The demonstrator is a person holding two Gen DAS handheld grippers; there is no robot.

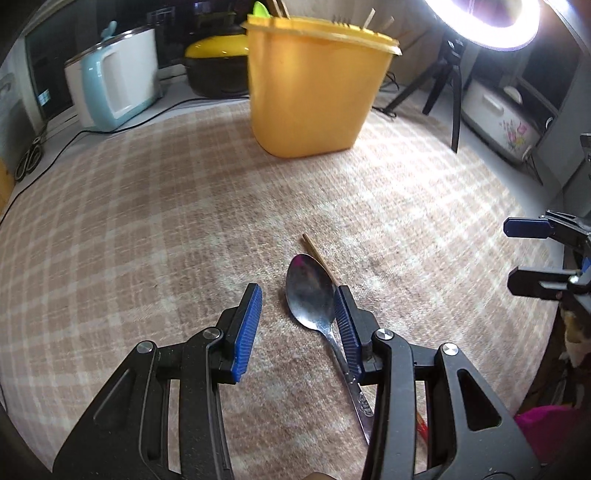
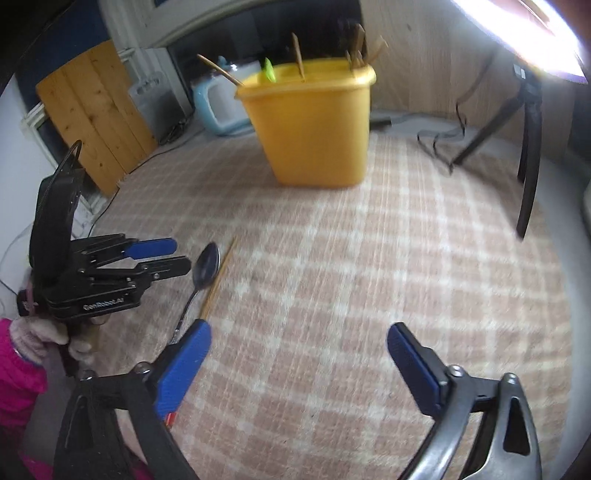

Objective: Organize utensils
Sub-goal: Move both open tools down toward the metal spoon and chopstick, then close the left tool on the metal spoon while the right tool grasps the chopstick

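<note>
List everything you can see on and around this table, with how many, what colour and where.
spoon: one, silver metal, on the cloth near the front, beside the chopstick
chopstick: one, wood with a red end, lying along the spoon
bin: one, yellow, upright on the cloth at the back, sticks and a green piece poking out
tablecloth: one, beige and white check, covering the table
kettle: one, white and pale blue, back left
pot: one, black with yellow lid, behind the bin
ring light: one, lit white, on a black tripod, back right
board: one, wooden, leaning at the left
left hand-held gripper: black with blue pads, open, over the spoon
right hand-held gripper: black with blue pads, open wide, nothing between
</note>
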